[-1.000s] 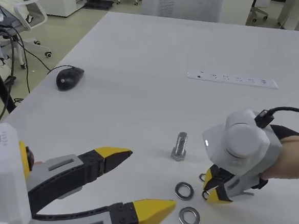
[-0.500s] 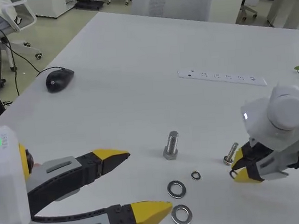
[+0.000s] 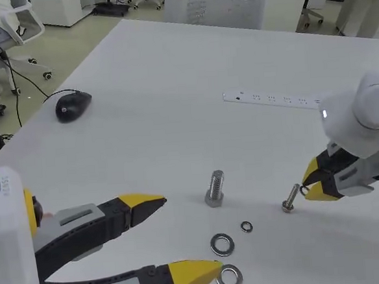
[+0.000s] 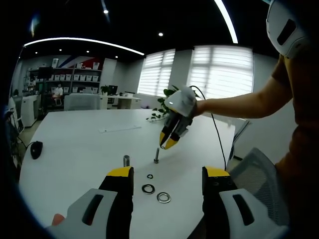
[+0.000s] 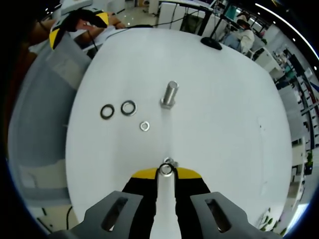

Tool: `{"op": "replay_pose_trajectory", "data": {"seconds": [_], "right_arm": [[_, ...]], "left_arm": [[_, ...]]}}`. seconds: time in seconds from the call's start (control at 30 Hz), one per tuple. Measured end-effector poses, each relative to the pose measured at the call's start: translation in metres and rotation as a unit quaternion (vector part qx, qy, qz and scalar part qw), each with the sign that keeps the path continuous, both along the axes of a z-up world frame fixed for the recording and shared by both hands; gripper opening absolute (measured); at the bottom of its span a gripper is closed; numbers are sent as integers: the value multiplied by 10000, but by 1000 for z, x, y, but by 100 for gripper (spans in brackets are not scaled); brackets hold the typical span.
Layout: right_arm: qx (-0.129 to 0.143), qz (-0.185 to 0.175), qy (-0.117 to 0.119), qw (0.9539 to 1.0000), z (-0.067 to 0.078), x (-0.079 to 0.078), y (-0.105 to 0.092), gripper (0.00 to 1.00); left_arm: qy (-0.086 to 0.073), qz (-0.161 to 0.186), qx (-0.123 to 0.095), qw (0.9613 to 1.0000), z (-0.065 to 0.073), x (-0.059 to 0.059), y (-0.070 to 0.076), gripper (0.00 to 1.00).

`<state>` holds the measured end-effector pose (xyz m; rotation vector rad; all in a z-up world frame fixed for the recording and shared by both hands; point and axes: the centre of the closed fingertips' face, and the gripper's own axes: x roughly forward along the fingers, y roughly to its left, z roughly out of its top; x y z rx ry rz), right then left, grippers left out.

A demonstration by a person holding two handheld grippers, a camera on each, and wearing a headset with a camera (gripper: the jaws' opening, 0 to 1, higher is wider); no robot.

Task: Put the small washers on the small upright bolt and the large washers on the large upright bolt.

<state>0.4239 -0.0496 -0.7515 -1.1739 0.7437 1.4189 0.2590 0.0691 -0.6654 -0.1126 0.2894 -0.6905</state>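
Note:
The large bolt [image 3: 214, 188] stands upright mid-table, and the small bolt [image 3: 290, 198] stands to its right. My right gripper [image 3: 308, 187] is shut on a small washer [image 5: 166, 170], held just beside the small bolt's top. A second small washer [image 3: 246, 227] and two large washers [image 3: 222, 244] [image 3: 229, 277] lie flat in front of the bolts. My left gripper [image 3: 190, 231] hovers open at the near left, nothing between its fingers. The left gripper view shows the right gripper [image 4: 169, 142] over the small bolt [image 4: 156, 155].
A black mouse [image 3: 68, 106] lies at the far left of the white table [image 3: 174, 104]. A white power strip [image 3: 271, 100] lies at the back right. Office chairs and cables stand beyond the table's left edge.
My right gripper has risen from beside the large washers with a small washer and moved right to the small bolt's top. The left gripper has stayed in place, open.

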Motion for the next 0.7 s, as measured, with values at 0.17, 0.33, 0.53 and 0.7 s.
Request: {"op": "replay_pose_trajectory", "data": {"seconds": [0.17,0.33,0.53,0.7], "right_arm": [[-42,61,-65,10000,-1,7,5,12],[-106,76,-10,9999,-4,10,7,12],[-181,98,-11,9998,-8,12,4,12],[-204,115,37,9997,-13,13,6,12]], "left_arm": [[39,9,25,10000,-2,-1,0,55],[47,26,19,10000,-2,0,1,55],[84,31,16,10000,-4,1,2,55],[100,-17,40,9999,-5,1,0,55]]}}
